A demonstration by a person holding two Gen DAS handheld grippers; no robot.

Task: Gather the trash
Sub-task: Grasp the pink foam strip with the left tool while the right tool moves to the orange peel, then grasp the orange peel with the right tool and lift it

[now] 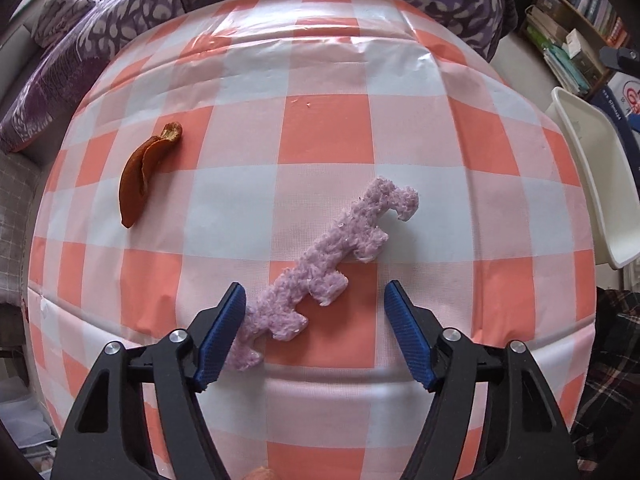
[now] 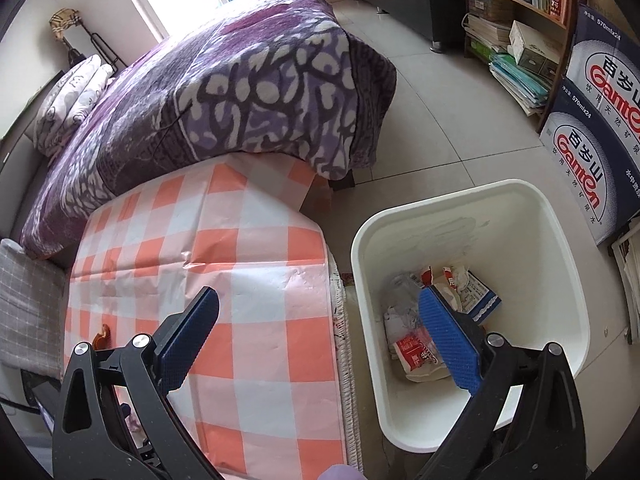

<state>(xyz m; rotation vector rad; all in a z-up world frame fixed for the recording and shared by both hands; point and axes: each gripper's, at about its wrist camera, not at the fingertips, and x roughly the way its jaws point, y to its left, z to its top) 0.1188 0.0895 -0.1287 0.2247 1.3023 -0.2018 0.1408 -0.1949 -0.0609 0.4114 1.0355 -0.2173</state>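
Left gripper (image 1: 314, 300): nearest item in the left wrist view; blue-padded jaws stand apart over the table's near edge, pointing steeply down. The left pad touches or overlaps the near end of the foam strip; the right pad is clear of it, so nothing is clamped.
Foam strip (image 1: 332, 264): pale purple, fuzzy, notched along one side; lies flat on the tablecloth, running diagonally from the left pad toward the table's right edge.
Tablecloth (image 1: 320, 128): orange, pink and white checks, creased and glossy, covering the whole table top.
Orange peel (image 1: 142, 176): curled, brown-orange strip lying near the table's left edge, well apart from the foam strip.
Right gripper (image 2: 320, 320): jaws wide apart, nothing between them; the left finger hangs over the table's right edge, the right finger over the bin's opening.
Waste bin (image 2: 560, 248): white, open-topped, standing on the floor just beside the table's right edge.
Bin contents (image 2: 436, 320): crumpled wrappers, red-and-white packets and a printed carton at the bottom.
Bed (image 2: 248, 92): purple patterned blanket, beyond the table's far edge.
Bookshelf (image 2: 516, 12): far right, books and stacked papers.
Water cartons (image 2: 592, 128): blue printed boxes stacked beyond the bin.
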